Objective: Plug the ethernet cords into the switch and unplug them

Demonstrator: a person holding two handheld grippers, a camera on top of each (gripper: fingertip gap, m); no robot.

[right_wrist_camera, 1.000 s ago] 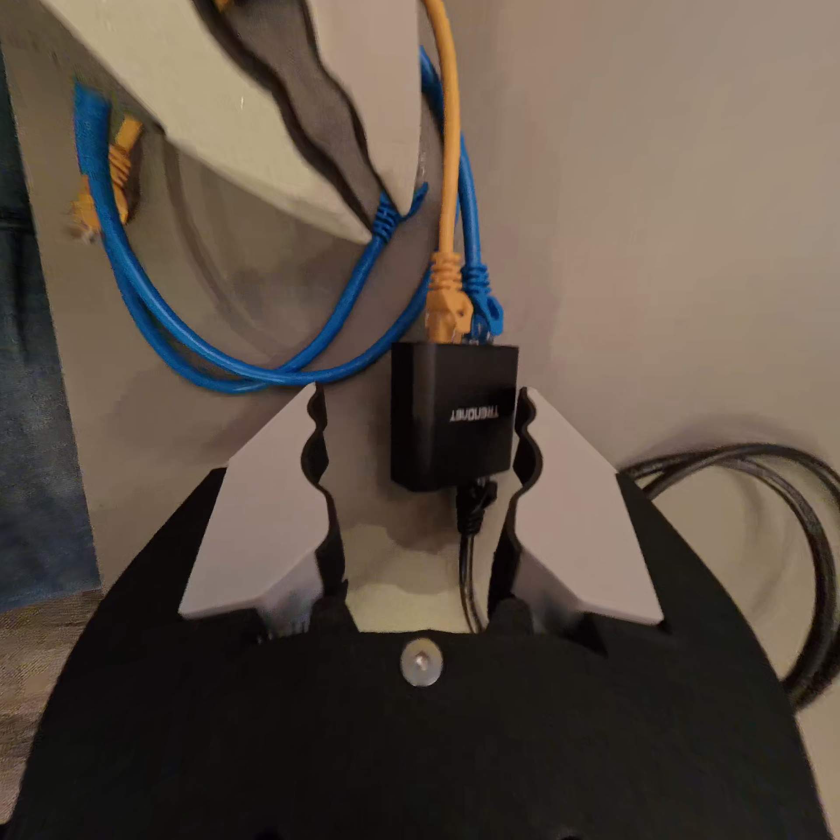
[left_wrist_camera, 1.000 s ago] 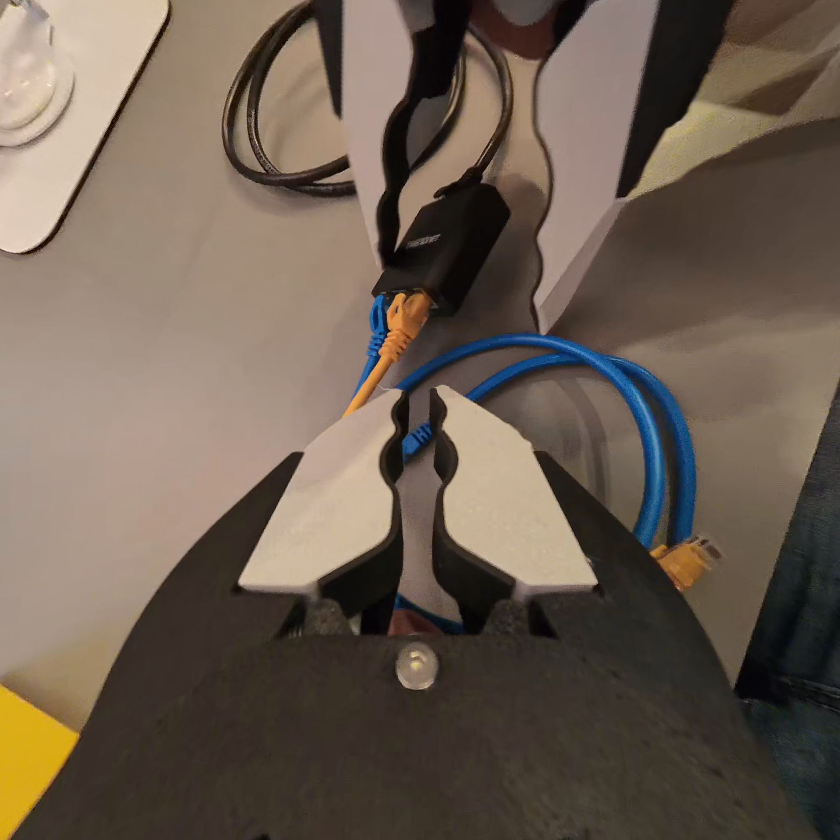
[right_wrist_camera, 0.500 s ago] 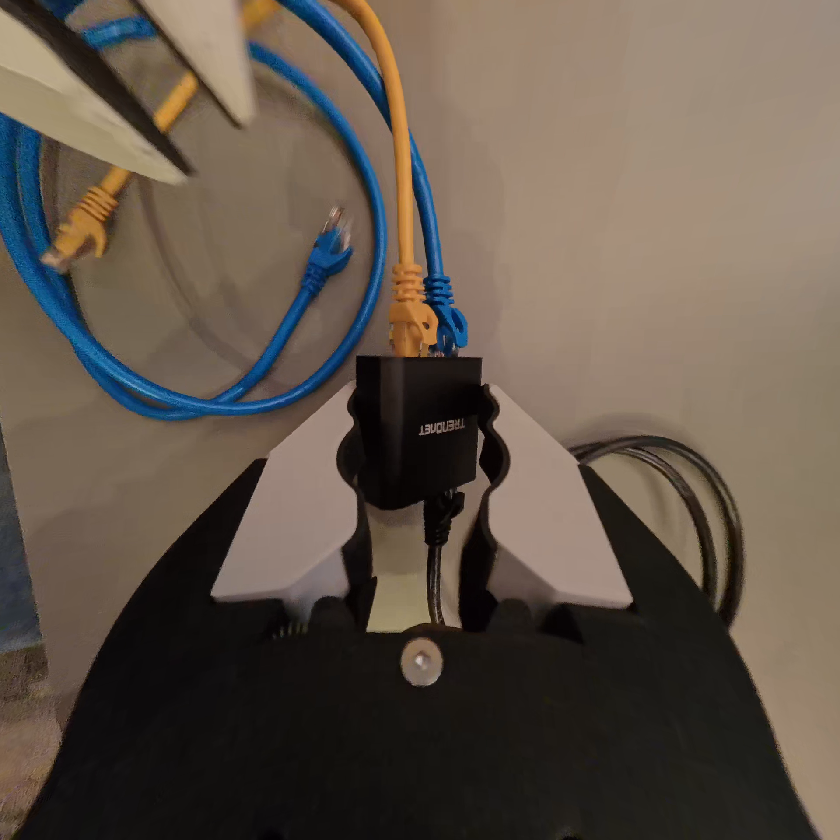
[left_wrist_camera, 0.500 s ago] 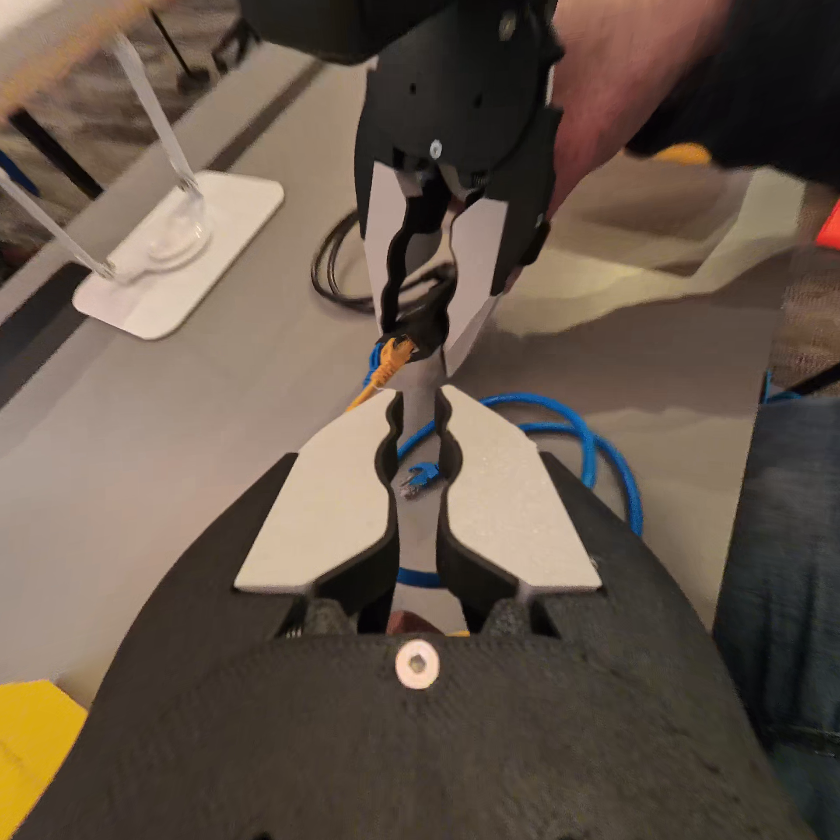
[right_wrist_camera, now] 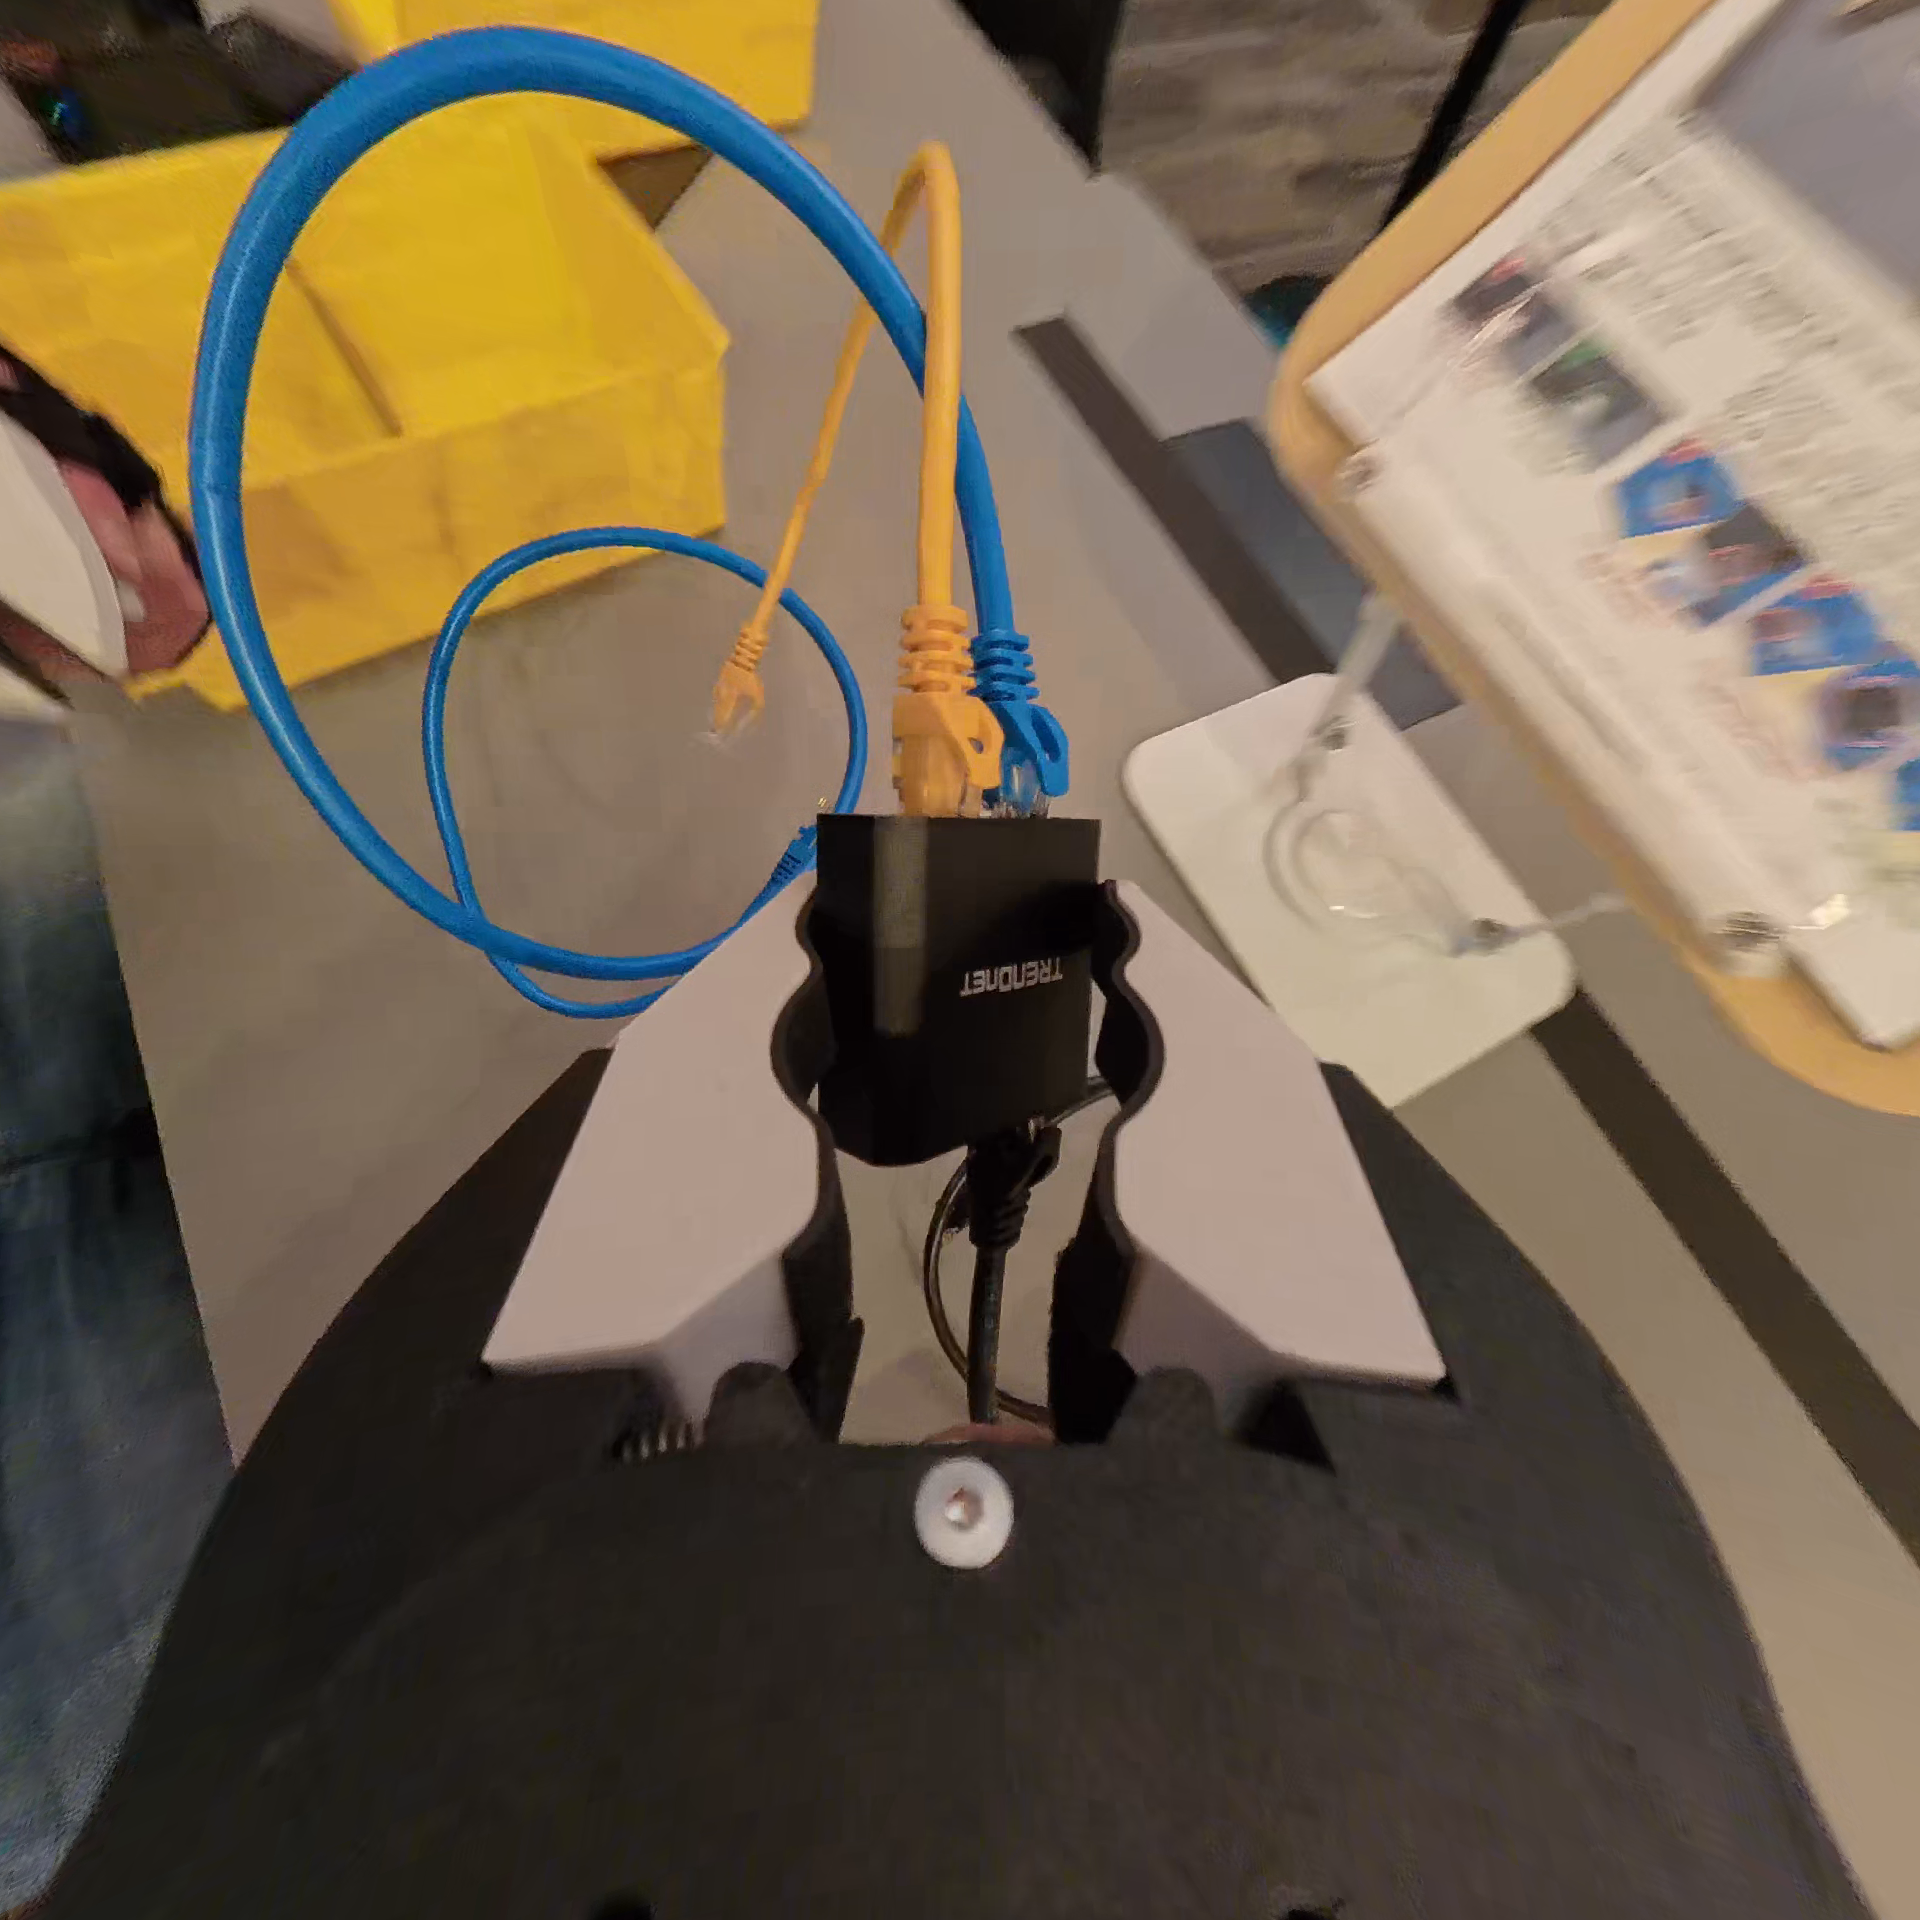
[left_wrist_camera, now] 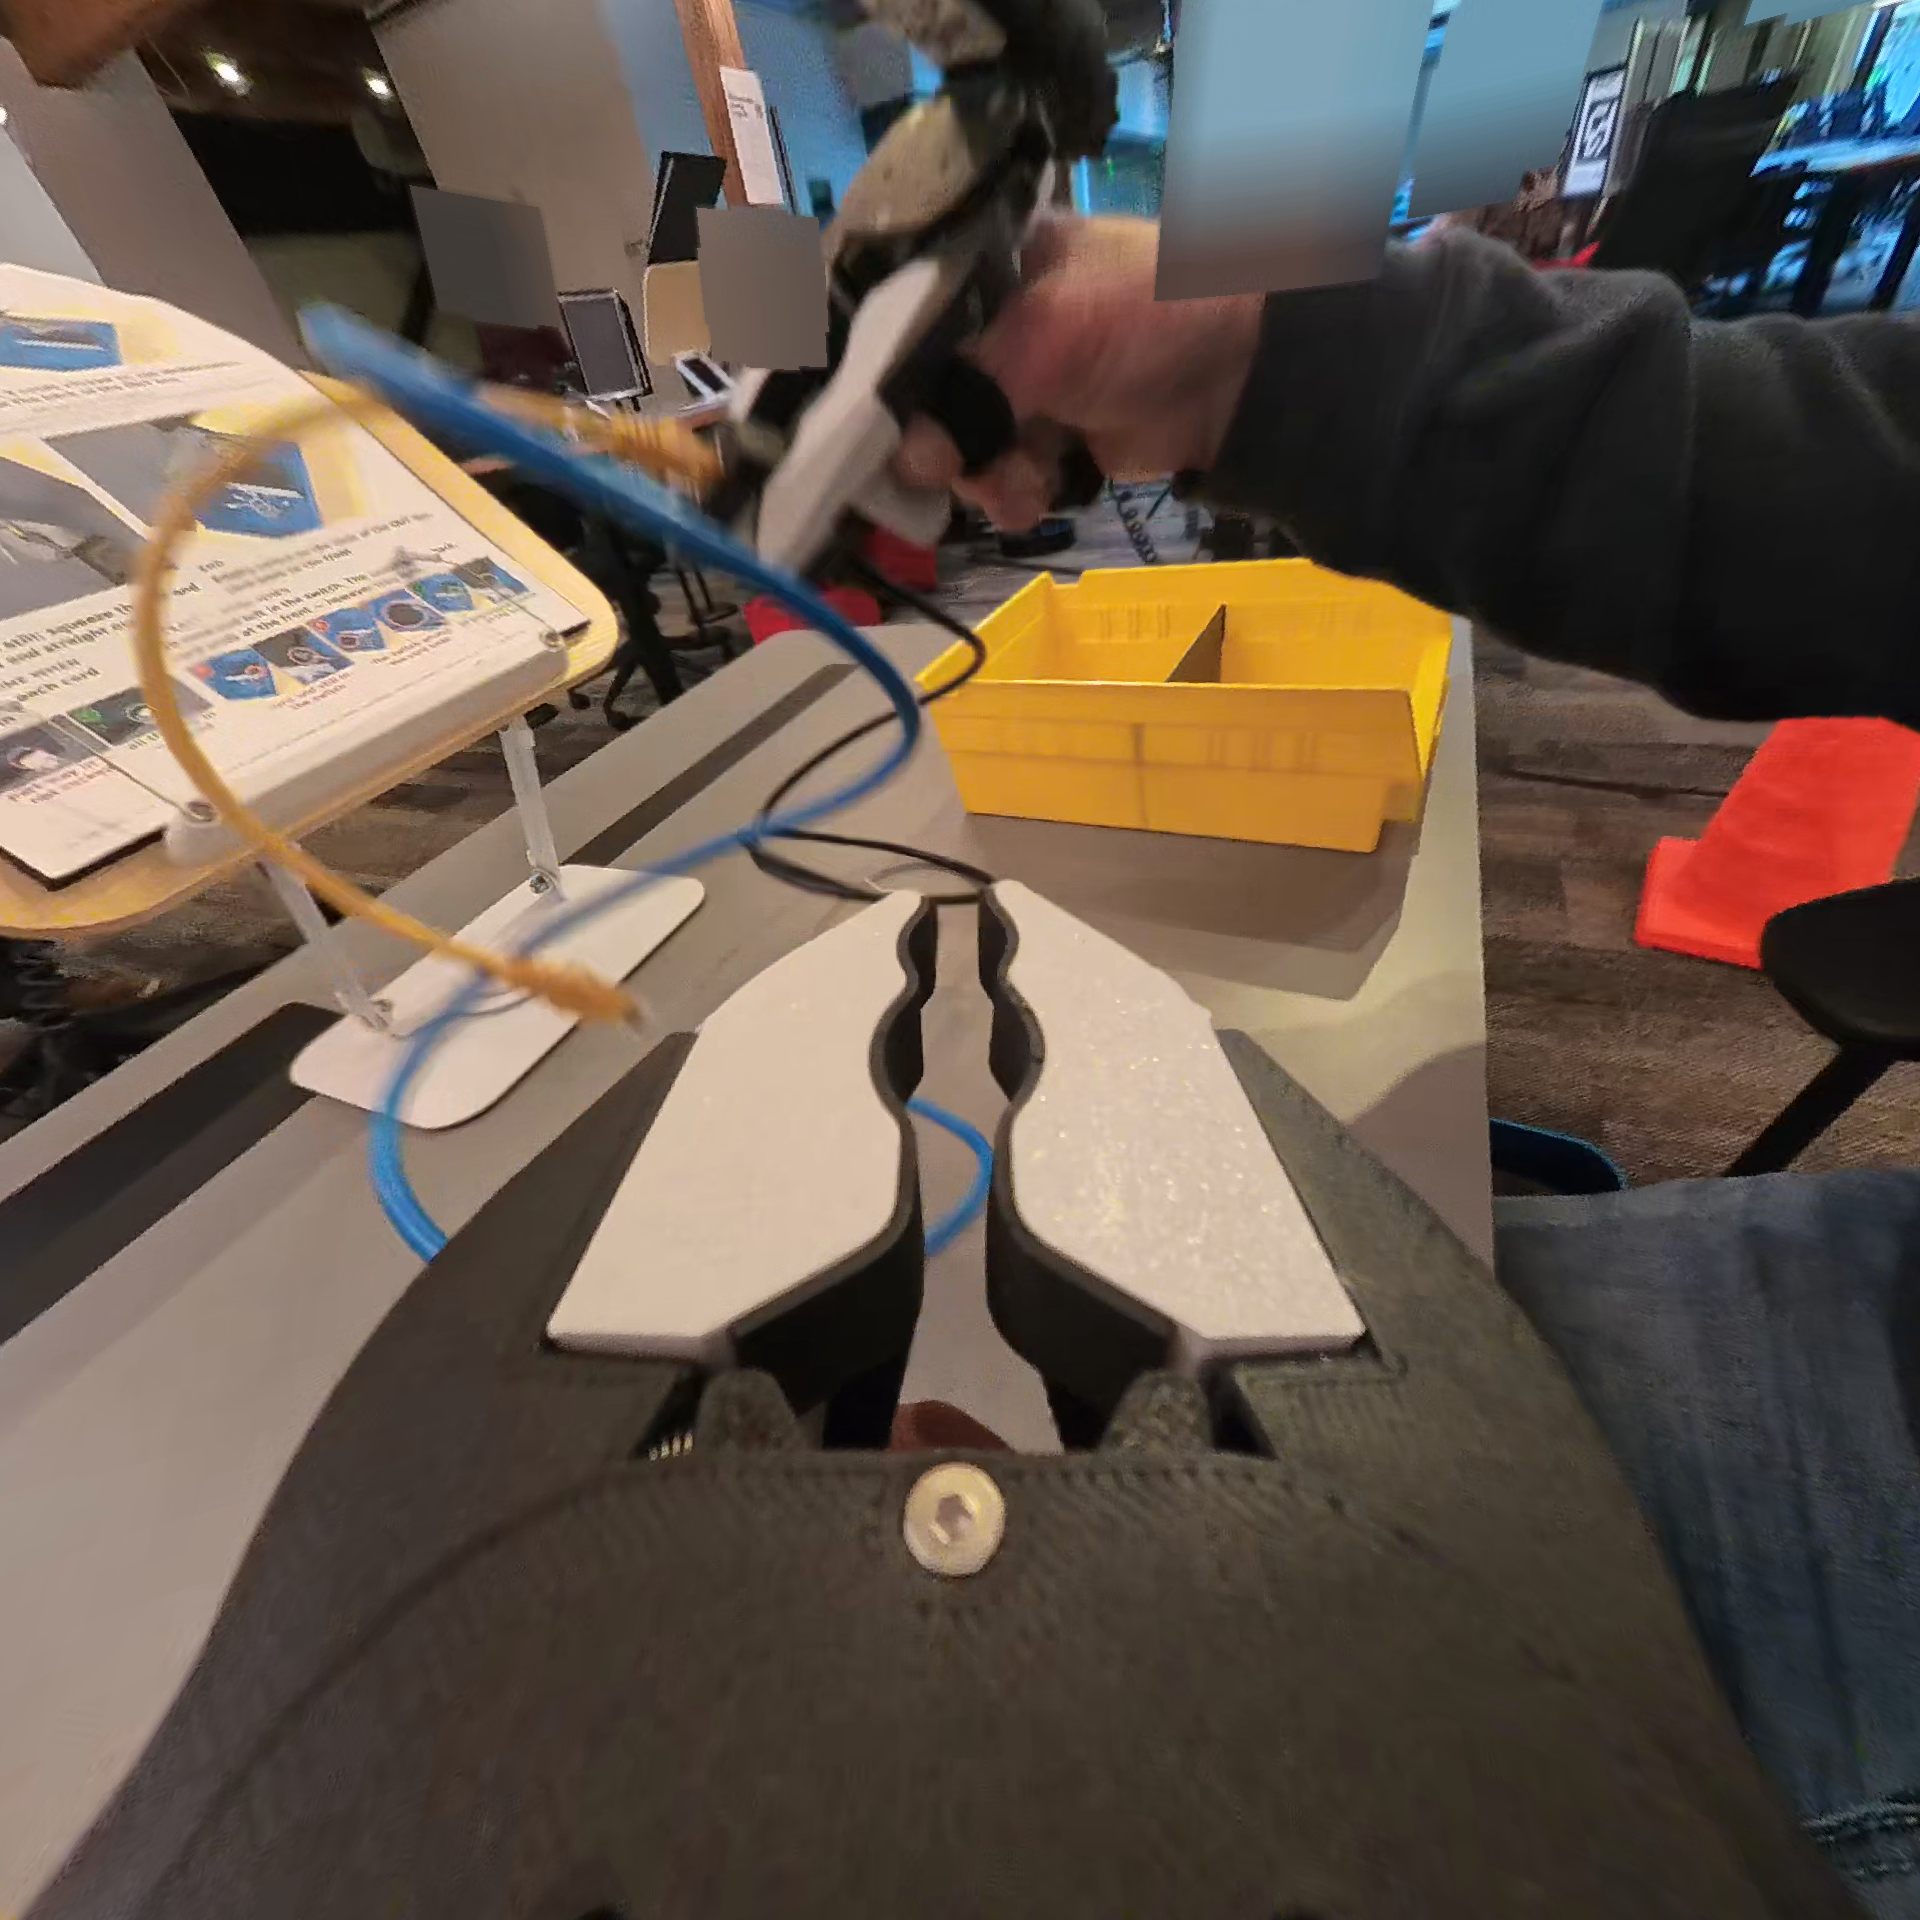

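Observation:
My right gripper [right_wrist_camera: 961, 899] is shut on the black switch [right_wrist_camera: 956, 997] and holds it in the air above the grey table [right_wrist_camera: 312, 1039]. An orange plug [right_wrist_camera: 935, 727] and a blue plug [right_wrist_camera: 1023, 717] sit side by side in the switch's far face. The blue cord [right_wrist_camera: 260, 343] loops down to the left. A free orange plug [right_wrist_camera: 738, 696] dangles. A black power cable [right_wrist_camera: 992, 1257] leaves the switch's near end. My left gripper [left_wrist_camera: 958, 904] is shut to a narrow gap, empty, low over the table. It sees the right gripper [left_wrist_camera: 831, 436] raised, with the cords [left_wrist_camera: 644, 509] hanging blurred.
A yellow divided bin [left_wrist_camera: 1184, 727] stands at the table's far end. An instruction board [left_wrist_camera: 260, 582] on a white-based stand [left_wrist_camera: 499, 987] is on the left. A red cone [left_wrist_camera: 1787, 831] lies on the floor past the table's right edge. A person's sleeve [left_wrist_camera: 1558, 468] reaches across. About 20 centimeters separates my left fingertips from my right.
My right gripper shut on the switch and lifted it off the table, and the cords now hang from it. My left gripper pulled back from the cords and tilted up.

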